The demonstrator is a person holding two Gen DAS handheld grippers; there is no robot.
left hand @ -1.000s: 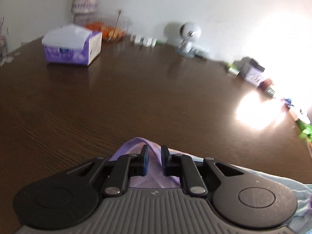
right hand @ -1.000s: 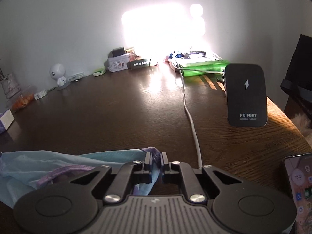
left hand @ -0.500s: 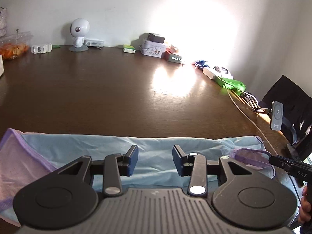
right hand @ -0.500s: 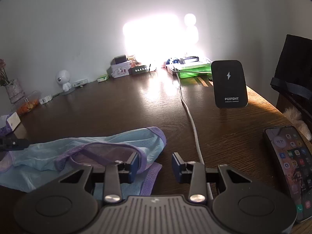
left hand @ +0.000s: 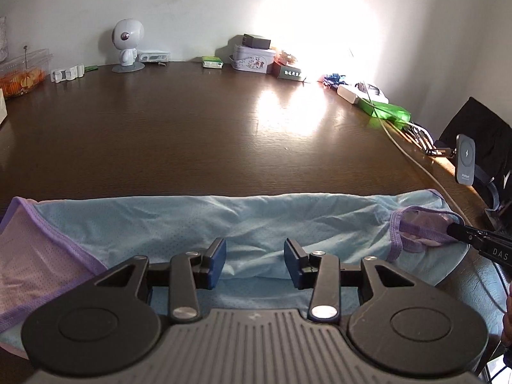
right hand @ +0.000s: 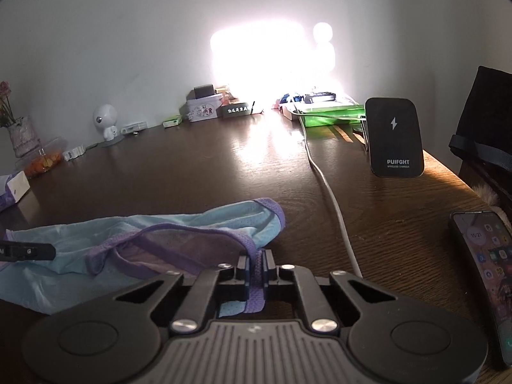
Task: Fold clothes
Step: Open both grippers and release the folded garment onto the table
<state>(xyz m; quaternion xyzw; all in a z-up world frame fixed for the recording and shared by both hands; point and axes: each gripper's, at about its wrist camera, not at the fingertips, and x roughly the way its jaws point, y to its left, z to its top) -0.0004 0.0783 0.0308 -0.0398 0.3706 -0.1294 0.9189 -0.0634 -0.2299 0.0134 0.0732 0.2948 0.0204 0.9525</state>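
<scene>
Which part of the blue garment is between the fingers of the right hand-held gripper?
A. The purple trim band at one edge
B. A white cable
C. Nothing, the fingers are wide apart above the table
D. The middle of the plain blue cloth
A: in the right wrist view the right hand-held gripper, its jaws closing, has the purple trim band of the blue garment pinched between its fingers, while the white cable lies apart on the table.
</scene>
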